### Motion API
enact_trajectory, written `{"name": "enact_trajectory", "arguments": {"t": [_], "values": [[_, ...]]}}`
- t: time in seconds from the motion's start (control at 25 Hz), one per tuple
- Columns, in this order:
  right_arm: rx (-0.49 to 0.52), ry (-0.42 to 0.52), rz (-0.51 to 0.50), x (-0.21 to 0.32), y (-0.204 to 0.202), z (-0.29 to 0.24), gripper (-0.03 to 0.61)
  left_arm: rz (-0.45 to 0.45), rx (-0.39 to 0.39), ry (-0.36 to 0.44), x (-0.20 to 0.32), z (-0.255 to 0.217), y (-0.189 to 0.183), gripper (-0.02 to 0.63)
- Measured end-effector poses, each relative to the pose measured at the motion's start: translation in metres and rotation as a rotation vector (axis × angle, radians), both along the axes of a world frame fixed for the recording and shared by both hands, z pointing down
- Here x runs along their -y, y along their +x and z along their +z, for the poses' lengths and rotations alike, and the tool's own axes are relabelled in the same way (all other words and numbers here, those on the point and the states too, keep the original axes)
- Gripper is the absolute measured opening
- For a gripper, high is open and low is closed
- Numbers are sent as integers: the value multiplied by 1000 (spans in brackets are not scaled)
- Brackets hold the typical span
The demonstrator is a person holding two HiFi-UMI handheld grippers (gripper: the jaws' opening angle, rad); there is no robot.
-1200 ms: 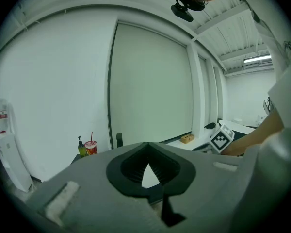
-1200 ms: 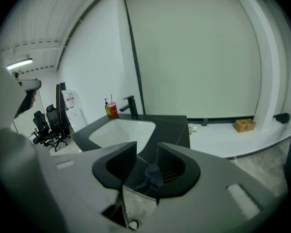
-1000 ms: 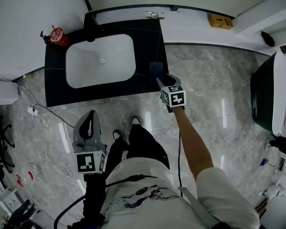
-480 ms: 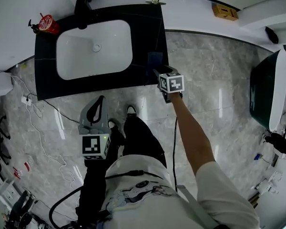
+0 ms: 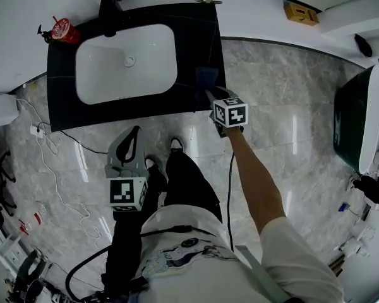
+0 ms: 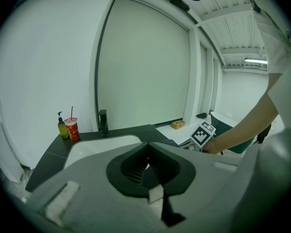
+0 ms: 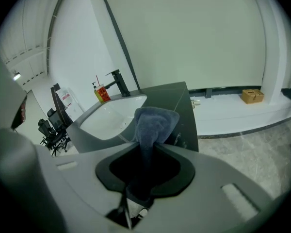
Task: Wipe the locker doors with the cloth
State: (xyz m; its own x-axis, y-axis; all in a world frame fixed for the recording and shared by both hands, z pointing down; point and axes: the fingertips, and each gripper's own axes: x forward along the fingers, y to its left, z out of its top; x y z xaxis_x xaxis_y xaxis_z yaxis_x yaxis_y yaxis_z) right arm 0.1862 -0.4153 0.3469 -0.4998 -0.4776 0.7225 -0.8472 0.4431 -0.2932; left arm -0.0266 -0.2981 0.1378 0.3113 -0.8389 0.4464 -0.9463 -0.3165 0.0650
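The right gripper (image 7: 146, 148), jaws just closing, pinches the blue cloth (image 7: 155, 122) over the dark counter (image 5: 210, 36), with the sink (image 5: 150, 68) to its left. The left gripper (image 6: 147, 153) is closed and empty.

cloth (image 7: 155, 123) | blue-grey, bunched, upright | pinched in right gripper (image 7: 153, 141), jaws just closing on it | at dark counter's (image 5: 202, 40) right edge

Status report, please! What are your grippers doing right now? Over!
Right gripper just closed on cloth at counter edge. Left gripper shut, empty. No locker doors in view.
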Motion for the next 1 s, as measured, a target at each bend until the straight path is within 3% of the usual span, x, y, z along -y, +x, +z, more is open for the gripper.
{"name": "enact_trajectory", "arguments": {"t": [0.48,1.0], "values": [[103,329,5,-38,-4,-149,74,-25,-6,98,-36,-46,-8,3],[147,629,34,-177,-23,-294,75,3,34,258,-135,-113,-35,3]]}}
